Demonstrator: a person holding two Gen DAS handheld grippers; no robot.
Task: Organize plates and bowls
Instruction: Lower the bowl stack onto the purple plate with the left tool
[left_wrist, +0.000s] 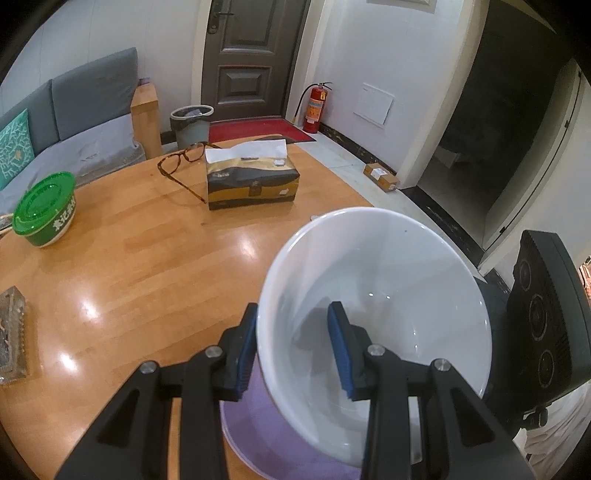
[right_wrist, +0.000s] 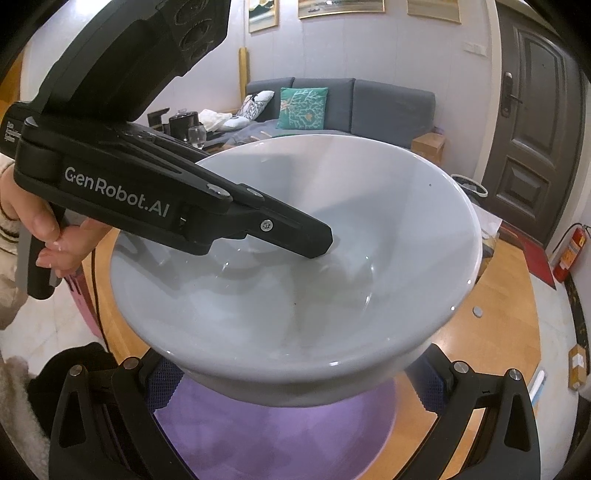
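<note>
A large white bowl (left_wrist: 391, 295) hangs tilted above a purple plate (left_wrist: 266, 424) on the round wooden table (left_wrist: 147, 258). My left gripper (left_wrist: 295, 347) is shut on the bowl's rim, one blue pad outside and one inside. In the right wrist view the bowl (right_wrist: 295, 295) fills the middle, above the purple plate (right_wrist: 280, 439); the left gripper's finger (right_wrist: 295, 240) reaches into it. My right gripper (right_wrist: 295, 384) is open, its fingers on either side of the bowl's underside and over the plate, empty.
A tissue box (left_wrist: 251, 177), glasses (left_wrist: 181, 162), a green lidded tub (left_wrist: 44, 210) and a glass ashtray (left_wrist: 13, 332) are on the table. The right gripper's black body (left_wrist: 543, 325) is at the right. A sofa and bin stand behind.
</note>
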